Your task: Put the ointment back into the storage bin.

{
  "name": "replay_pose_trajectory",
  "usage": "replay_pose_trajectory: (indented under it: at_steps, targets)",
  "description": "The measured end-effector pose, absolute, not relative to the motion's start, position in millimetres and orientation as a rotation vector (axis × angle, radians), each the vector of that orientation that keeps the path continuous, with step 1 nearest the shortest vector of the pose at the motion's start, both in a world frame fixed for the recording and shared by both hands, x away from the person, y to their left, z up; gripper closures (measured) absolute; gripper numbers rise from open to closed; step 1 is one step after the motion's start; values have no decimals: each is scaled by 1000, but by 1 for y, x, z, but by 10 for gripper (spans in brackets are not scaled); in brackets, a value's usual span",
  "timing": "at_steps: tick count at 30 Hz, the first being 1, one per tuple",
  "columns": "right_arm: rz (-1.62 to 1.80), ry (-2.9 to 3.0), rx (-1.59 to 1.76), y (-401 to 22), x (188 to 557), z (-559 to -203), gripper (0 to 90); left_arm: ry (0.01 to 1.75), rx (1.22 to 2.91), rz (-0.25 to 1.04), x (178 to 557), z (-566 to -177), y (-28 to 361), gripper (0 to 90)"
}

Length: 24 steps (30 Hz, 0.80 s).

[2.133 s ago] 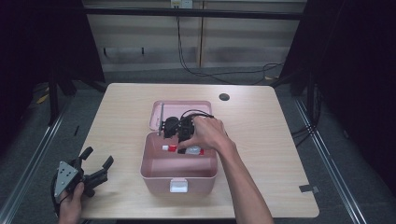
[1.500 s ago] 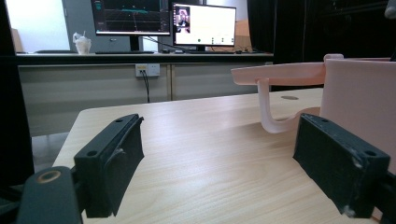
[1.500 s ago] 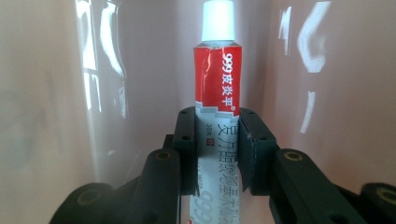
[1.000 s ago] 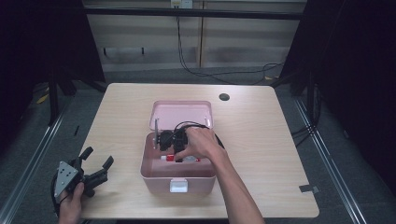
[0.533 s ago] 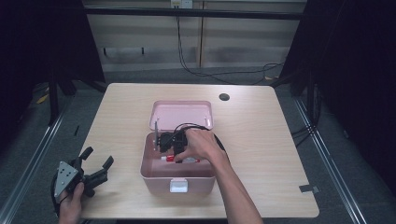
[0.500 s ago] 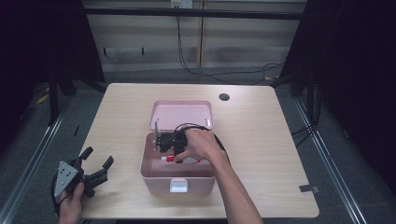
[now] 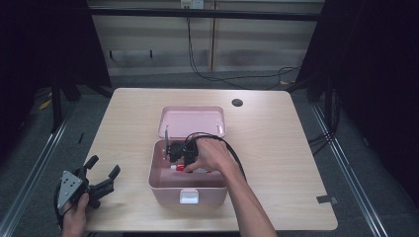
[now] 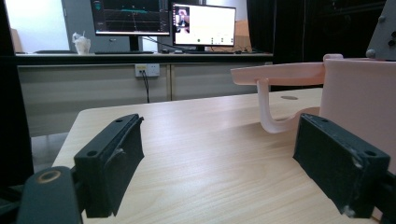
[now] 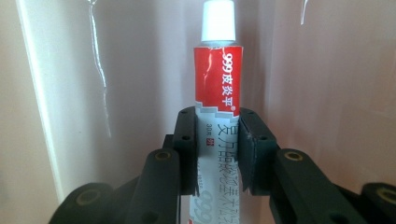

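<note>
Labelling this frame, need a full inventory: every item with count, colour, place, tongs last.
storage box: 1, pink, open, front centre of table.
box lid: 1, pink, swung open behind the box.
ointment tube: 1, red and white with a white cap, inside the box.
table: 1, light wood, centre of the high view.
cable hole: 1, dark, far right part of the tabletop.
monitors: 2, lit, on the desk beyond the table.
left tongs: 1, black, open, at the table's front left corner, holding nothing.
right tongs: 1, black, inside the box, shut on the ointment tube.
</note>
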State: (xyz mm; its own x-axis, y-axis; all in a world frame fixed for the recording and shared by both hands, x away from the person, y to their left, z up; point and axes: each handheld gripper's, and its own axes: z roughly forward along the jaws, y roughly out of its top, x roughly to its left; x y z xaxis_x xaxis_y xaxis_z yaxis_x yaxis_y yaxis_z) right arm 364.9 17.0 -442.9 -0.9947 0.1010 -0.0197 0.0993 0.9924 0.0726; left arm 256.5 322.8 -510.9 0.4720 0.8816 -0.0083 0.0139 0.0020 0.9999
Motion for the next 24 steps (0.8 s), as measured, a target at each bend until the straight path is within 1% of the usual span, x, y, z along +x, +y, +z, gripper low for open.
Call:
replay_pose_trajectory:
  at_steps: [24]
  targets:
    - [112, 3079, 145, 19, 364, -451, 704, 850, 1410, 833, 257, -511, 323, 155]
